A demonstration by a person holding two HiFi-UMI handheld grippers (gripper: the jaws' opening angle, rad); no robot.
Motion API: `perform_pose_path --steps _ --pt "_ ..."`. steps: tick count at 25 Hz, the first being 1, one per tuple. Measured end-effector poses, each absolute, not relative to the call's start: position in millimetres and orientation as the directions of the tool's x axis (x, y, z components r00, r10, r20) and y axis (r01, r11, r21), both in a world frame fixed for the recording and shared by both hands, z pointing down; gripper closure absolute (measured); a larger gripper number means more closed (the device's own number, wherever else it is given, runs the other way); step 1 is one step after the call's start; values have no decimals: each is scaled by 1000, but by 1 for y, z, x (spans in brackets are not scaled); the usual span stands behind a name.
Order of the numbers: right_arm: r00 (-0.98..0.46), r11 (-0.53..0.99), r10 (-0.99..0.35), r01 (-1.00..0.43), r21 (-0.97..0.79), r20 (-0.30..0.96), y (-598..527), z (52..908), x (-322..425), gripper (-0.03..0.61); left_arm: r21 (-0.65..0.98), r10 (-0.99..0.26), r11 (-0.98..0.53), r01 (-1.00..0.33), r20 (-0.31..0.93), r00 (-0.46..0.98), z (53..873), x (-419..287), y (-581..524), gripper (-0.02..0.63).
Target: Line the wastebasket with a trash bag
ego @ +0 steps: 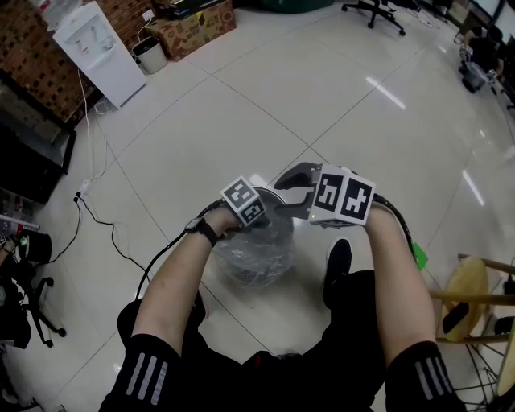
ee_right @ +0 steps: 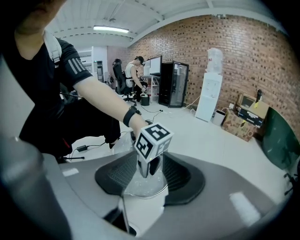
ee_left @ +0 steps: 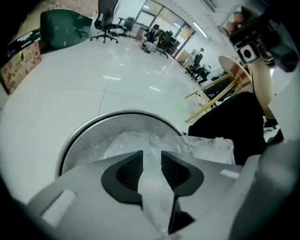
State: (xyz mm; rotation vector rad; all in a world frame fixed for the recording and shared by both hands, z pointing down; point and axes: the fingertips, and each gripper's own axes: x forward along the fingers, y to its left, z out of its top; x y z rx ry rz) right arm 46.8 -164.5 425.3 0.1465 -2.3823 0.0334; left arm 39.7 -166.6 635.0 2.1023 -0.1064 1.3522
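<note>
The round metal wastebasket [ego: 270, 188] stands on the floor between the person's feet, its rim [ee_left: 70, 143] a shiny ring. A clear trash bag [ego: 253, 256] lies crumpled in and around it. My left gripper [ego: 256, 217] hangs over the near rim, pointing steeply down. In the left gripper view its jaws [ee_left: 151, 169] are shut on a strip of the bag film [ee_left: 152, 187]. My right gripper [ego: 285, 191] is close by on the right. In its own view a fold of clear film [ee_right: 140, 190] sits between its pads [ee_right: 147, 176], and the left gripper's marker cube [ee_right: 153, 139] shows just beyond.
The person's dark shoe [ego: 339, 262] is beside the basket. A wooden stool [ego: 468, 291] stands at the right. A black cable [ego: 100, 221] trails over the tiles at the left. Far off are a white water dispenser [ego: 96, 50], a small white bin [ego: 150, 55] and a cardboard box [ego: 195, 24].
</note>
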Motion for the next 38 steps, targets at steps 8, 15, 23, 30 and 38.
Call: perform_pose_path --steps 8,15,23,30,38 --pt "-676 989 120 18 -146 727 -107 456 24 391 373 80 -835 -405 810 581 550 21 -193 497" --pt "-612 978 188 47 -202 768 -76 511 -18 321 296 -61 -836 -462 787 613 519 -3 -201 492" --pt "-526 996 78 6 -88 847 -86 562 -12 572 35 -195 -919 -393 826 528 471 -67 -181 405" --pt "-485 981 -5 -173 -91 874 -120 559 32 572 19 -182 -916 -401 870 458 511 -123 -174 330" --pt "-452 949 -179 -312 32 874 -173 549 62 572 -22 -259 -881 -472 858 443 547 -140 -210 288"
